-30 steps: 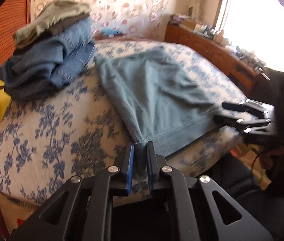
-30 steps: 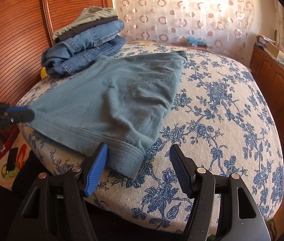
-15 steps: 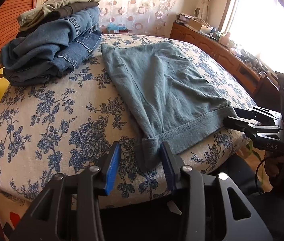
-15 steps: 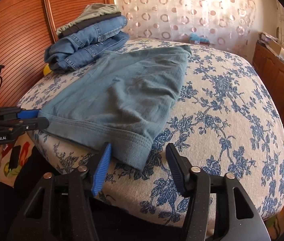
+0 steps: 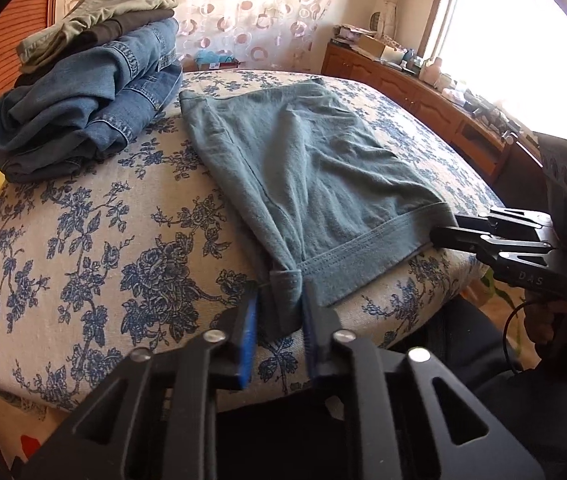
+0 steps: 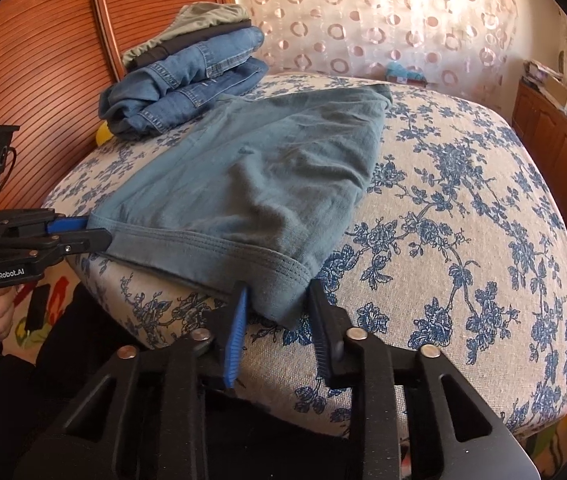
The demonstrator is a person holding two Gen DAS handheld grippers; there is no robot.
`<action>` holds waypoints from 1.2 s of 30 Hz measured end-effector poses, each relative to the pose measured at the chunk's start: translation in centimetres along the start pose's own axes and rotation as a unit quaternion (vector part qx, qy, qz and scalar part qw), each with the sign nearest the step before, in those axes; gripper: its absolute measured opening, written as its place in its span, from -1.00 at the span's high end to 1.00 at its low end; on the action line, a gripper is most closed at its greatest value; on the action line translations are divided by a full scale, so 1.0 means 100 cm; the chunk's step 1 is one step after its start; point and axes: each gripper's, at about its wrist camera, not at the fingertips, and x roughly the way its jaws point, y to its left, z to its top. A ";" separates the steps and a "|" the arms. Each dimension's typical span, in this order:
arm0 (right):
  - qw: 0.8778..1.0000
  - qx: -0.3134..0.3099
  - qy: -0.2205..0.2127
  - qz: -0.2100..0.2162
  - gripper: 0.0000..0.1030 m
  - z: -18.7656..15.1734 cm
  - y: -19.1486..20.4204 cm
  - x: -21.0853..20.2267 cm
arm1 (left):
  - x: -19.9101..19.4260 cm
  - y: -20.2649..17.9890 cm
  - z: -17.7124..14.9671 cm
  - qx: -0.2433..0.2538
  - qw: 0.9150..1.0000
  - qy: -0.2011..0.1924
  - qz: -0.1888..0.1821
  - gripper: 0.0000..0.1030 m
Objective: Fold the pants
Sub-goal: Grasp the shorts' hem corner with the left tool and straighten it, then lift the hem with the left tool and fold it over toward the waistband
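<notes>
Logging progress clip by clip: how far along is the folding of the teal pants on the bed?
Done: the teal pants lie flat on the floral bed, apparently already doubled; other folded clothes are stacked behind. In hand: the left gripper and right gripper have just been closing, each onto a near hem corner, the left pinching, the right with cloth between its jaws. Left: carrying that hem over to the far end.

Pants (image 5: 307, 176) flat on bed (image 5: 95, 240), hem at near edge. Folded clothes stack (image 5: 87, 92) on bed behind-left of pants, by headboard (image 6: 43, 60). Cabinet (image 5: 423, 100) right of bed.
</notes>
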 end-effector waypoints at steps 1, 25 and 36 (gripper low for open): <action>1.000 0.003 0.001 0.004 0.63 0.000 -0.001 0.000 | -0.001 -0.001 0.000 0.002 1.000 -0.001 -0.002 0.82; 0.995 0.014 -0.094 0.039 0.80 0.084 -0.020 -0.026 | -0.017 0.023 0.086 0.001 0.997 -0.078 -0.008 0.85; 0.996 0.029 -0.084 0.019 0.79 0.115 -0.038 0.011 | 0.019 0.037 0.122 0.000 0.997 -0.070 0.018 0.85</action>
